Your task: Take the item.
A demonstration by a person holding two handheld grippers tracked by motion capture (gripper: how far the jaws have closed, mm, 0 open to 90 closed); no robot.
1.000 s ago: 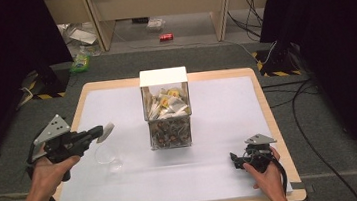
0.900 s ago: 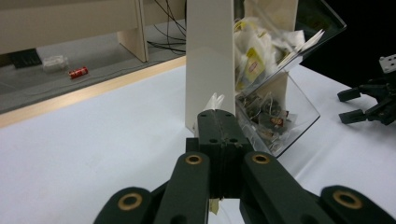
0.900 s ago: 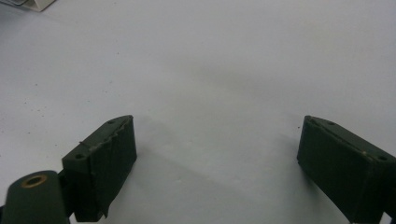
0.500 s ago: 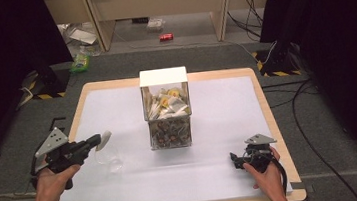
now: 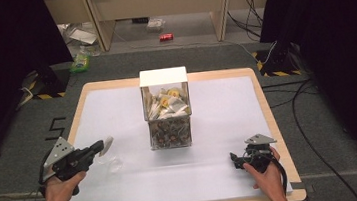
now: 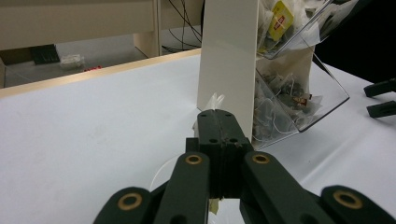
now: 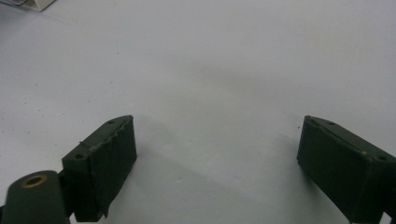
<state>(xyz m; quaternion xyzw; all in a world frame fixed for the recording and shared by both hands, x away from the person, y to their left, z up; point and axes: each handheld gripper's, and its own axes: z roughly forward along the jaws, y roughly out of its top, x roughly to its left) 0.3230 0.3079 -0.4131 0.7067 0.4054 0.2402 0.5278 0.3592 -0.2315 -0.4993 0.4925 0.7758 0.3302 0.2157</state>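
Left gripper pinching a tea bag — drawn back and lower than a second ago, clear of the dispenser. Extraction done, probably. Right gripper spread, resting on table — unmoved.

My left tool has its jaws pressed together, well left of the dispenser box. My right tool sits low, right of the box, jaws spread wide.
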